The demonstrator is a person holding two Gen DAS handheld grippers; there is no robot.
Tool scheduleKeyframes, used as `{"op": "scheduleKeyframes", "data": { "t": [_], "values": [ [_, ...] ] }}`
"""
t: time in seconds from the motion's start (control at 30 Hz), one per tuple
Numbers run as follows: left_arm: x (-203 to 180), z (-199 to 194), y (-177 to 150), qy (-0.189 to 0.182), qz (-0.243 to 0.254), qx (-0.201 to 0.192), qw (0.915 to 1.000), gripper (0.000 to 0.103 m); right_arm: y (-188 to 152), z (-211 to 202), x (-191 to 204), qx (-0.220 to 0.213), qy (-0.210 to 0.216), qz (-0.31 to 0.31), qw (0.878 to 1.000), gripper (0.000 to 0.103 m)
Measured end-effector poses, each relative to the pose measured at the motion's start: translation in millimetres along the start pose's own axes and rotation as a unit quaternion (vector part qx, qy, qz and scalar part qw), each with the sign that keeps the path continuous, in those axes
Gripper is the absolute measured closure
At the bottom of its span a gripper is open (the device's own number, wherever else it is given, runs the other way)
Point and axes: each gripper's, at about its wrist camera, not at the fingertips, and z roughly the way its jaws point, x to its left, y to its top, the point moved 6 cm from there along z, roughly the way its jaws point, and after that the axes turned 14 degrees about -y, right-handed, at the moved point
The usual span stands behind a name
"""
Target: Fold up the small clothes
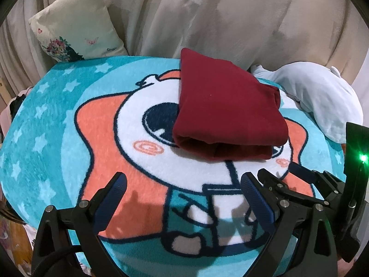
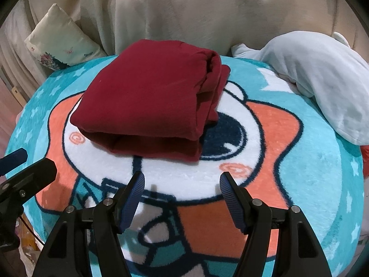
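A dark red garment (image 1: 227, 108) (image 2: 150, 106) lies folded into a thick rectangle on a round cartoon rug (image 1: 69, 138) (image 2: 311, 173). My left gripper (image 1: 183, 188) hovers open just in front of the garment's near edge, nothing between its fingers. My right gripper (image 2: 182, 184) is open too, in front of the garment's near fold and apart from it. The right gripper's fingers (image 1: 299, 168) show at the right edge of the left wrist view. At the left edge of the right wrist view, the left gripper's fingers (image 2: 25, 168) come into sight.
A pale blue-white garment (image 1: 320, 97) (image 2: 318, 78) lies heaped at the rug's far right edge. A floral cushion (image 1: 73, 25) (image 2: 55, 43) leans at the far left against cream draped fabric (image 1: 207, 16) behind the rug.
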Motion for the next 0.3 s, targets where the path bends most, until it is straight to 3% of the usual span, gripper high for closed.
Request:
{"op": "scheduleKeyframes", "data": {
  "t": [0.3],
  "values": [
    [0.0, -6.0, -2.3, 0.014, 0.005, -0.005, 0.9999, 0.004, 1.6, -0.1, 0.9, -0.002, 0.002, 0.002, 1.000, 0.031]
  ]
}}
